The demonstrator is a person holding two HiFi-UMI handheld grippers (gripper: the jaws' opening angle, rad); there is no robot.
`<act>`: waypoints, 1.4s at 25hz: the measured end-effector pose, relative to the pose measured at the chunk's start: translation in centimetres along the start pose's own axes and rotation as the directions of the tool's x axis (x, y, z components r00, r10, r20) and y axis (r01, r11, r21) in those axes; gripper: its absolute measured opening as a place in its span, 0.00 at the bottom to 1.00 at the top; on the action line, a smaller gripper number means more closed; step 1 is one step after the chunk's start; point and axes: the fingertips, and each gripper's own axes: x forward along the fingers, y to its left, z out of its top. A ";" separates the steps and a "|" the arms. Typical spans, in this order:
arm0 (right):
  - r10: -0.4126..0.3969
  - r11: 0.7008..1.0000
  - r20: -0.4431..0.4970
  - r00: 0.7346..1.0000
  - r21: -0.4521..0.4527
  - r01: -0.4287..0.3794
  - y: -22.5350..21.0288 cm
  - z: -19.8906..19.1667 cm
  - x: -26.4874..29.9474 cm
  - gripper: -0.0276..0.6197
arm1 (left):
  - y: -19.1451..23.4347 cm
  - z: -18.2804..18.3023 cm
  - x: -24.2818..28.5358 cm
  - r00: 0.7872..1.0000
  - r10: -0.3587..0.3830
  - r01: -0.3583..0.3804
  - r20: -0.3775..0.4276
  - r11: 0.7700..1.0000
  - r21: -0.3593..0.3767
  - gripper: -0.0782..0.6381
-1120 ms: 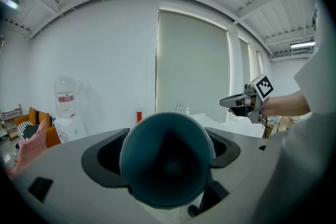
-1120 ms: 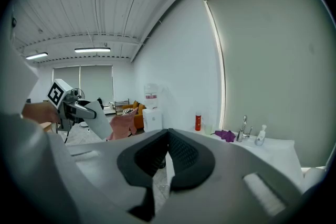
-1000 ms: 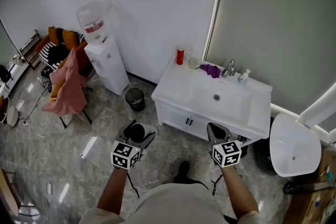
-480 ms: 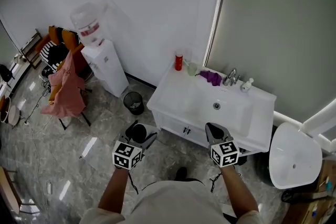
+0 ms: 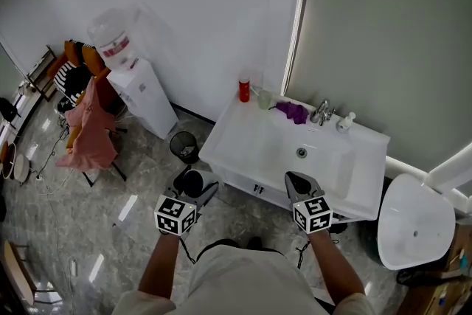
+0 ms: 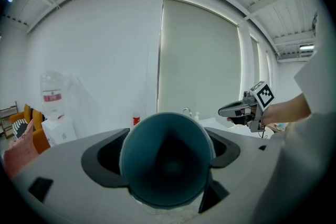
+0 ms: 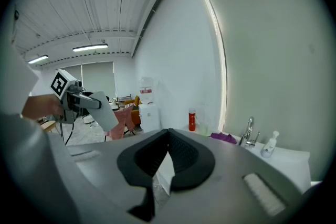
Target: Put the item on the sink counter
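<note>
**Cup held short of the sink counter**

At the upper left of the head view, a chair draped with pink cloth (image 5: pixel 92 130) stands on the grey marbled floor (image 5: pixel 66 225); just right of it is a white water dispenser (image 5: pixel 144 96) with a clear bottle on top; a small black wastebasket (image 5: pixel 184 146) sits on the floor between the dispenser and the counter.

In the lower centre-left, the left gripper (image 5: pixel 198 188) grips a round cup (image 6: pixel 167 162), teal inside and pale grey outside; its jaws stand wide, one pressed to each side of the cup, whose mouth faces that gripper's camera; the cup hangs over the floor, near the front left corner of the white sink counter (image 5: pixel 243 133) but clear of it.

Along the back edge of the counter, from left to right, stand a red bottle (image 5: pixel 244 90), a pale green tumbler (image 5: pixel 264 99), a crumpled purple cloth (image 5: pixel 293 111), a chrome tap (image 5: pixel 321 113) and a small white pump bottle (image 5: pixel 344 122); the basin (image 5: pixel 324 158) lies in front of the tap.

In the lower centre-right, the right gripper (image 5: pixel 293 181) hangs at the counter's front edge; its jaws meet at the tips with nothing between them.

At the lower right stands a white rounded fixture (image 5: pixel 413 221).
</note>
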 end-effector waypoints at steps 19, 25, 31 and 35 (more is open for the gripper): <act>-0.106 0.993 -0.040 0.994 0.038 0.108 -1.3 1.0 9.0 0.06 | 8.3 0.7 8.1 0.993 -0.101 0.105 -0.056 0.992 0.064 0.68; -0.175 0.982 -0.065 0.982 0.061 0.179 -2.0 1.0 12.1 0.06 | 11.3 1.0 12.5 0.984 -0.168 0.175 -0.066 0.977 0.119 0.68; -0.221 0.970 -0.107 0.969 0.075 0.230 -2.4 0.1 14.8 0.06 | 12.8 0.1 17.0 0.965 -0.244 0.257 -0.100 0.956 0.144 0.68; -0.257 0.958 -0.131 0.957 0.097 0.271 -2.8 -0.4 16.1 0.06 | 13.5 -0.3 19.8 0.948 -0.291 0.310 -0.133 0.938 0.157 0.68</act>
